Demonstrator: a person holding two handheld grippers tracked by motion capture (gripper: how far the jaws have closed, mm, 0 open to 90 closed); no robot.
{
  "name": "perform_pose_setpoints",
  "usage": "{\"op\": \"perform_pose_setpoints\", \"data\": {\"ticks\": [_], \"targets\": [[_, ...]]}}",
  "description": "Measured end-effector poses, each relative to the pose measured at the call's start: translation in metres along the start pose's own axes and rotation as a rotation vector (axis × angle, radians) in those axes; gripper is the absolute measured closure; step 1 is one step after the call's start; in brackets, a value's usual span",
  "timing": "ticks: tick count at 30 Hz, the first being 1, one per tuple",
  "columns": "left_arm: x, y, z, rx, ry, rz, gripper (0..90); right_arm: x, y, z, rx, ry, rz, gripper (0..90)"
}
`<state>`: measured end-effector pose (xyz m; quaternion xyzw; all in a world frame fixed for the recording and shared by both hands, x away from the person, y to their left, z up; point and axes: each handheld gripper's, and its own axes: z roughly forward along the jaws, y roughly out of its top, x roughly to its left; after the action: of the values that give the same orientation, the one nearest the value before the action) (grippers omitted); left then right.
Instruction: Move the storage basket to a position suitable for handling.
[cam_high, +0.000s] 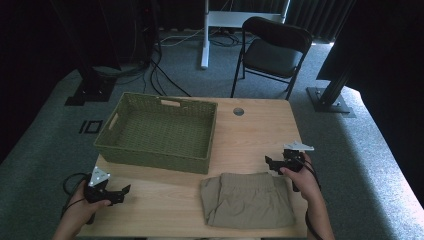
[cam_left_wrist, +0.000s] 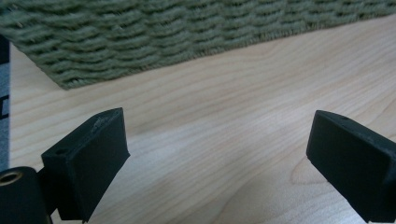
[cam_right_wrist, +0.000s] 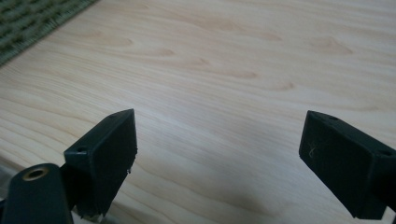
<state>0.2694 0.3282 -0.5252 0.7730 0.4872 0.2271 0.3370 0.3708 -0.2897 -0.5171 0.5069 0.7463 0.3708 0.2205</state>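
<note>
A green woven basket (cam_high: 158, 131) stands empty on the left half of the wooden table (cam_high: 255, 135). A folded khaki garment (cam_high: 246, 199) lies near the table's front edge, right of centre. My left gripper (cam_high: 121, 192) sits low at the front left corner, jaws wide apart with nothing between them; in the left gripper view (cam_left_wrist: 217, 154) it faces the basket's wall (cam_left_wrist: 140, 37) over bare wood. My right gripper (cam_high: 270, 163) hovers just above the garment's upper right corner, open and empty; its own view (cam_right_wrist: 219, 154) looks over bare table, with the basket (cam_right_wrist: 28, 23) at the upper left.
A black folding chair (cam_high: 272, 50) and a white desk leg (cam_high: 205, 35) stand on the carpet beyond the table. A round cable hole (cam_high: 238, 111) sits near the table's far edge. Cables run across the floor behind the basket.
</note>
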Motion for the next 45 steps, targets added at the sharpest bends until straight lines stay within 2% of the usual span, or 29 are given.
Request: {"op": "perform_pose_setpoints", "data": {"ticks": [11,19,25,26,27,30,34,36,40,45], "targets": [[0.006,0.006,-0.010,-0.024,0.010,0.000,6.2,0.019,0.017,-0.002,-0.036,0.040,-0.028,11.0],[0.016,0.014,-0.019,-0.053,0.032,-0.008,6.2,0.035,0.029,-0.005,-0.062,0.067,-0.060,11.0],[0.023,0.016,-0.021,-0.066,0.037,-0.022,6.2,0.051,0.036,-0.006,-0.074,0.099,-0.085,11.0],[0.027,0.017,-0.023,-0.090,0.035,-0.040,6.2,0.054,0.038,-0.006,-0.079,0.108,-0.089,11.0],[0.028,0.017,-0.023,-0.091,0.035,-0.047,6.2,0.062,0.042,-0.007,-0.086,0.123,-0.111,11.0],[0.031,0.018,-0.026,-0.098,0.040,-0.046,6.2,0.071,0.047,-0.007,-0.093,0.141,-0.125,11.0],[0.037,0.025,-0.030,-0.125,0.050,-0.057,6.2,0.082,0.054,-0.008,-0.106,0.163,-0.142,11.0],[0.039,0.029,-0.031,-0.131,0.056,-0.044,6.2,0.088,0.058,-0.008,-0.113,0.178,-0.154,11.0],[0.046,0.038,-0.034,-0.150,0.049,-0.061,6.2,0.099,0.063,-0.008,-0.122,0.202,-0.164,11.0],[0.057,0.050,-0.036,-0.178,0.069,-0.073,6.2,0.115,0.070,-0.006,-0.133,0.231,-0.180,11.0]]}}
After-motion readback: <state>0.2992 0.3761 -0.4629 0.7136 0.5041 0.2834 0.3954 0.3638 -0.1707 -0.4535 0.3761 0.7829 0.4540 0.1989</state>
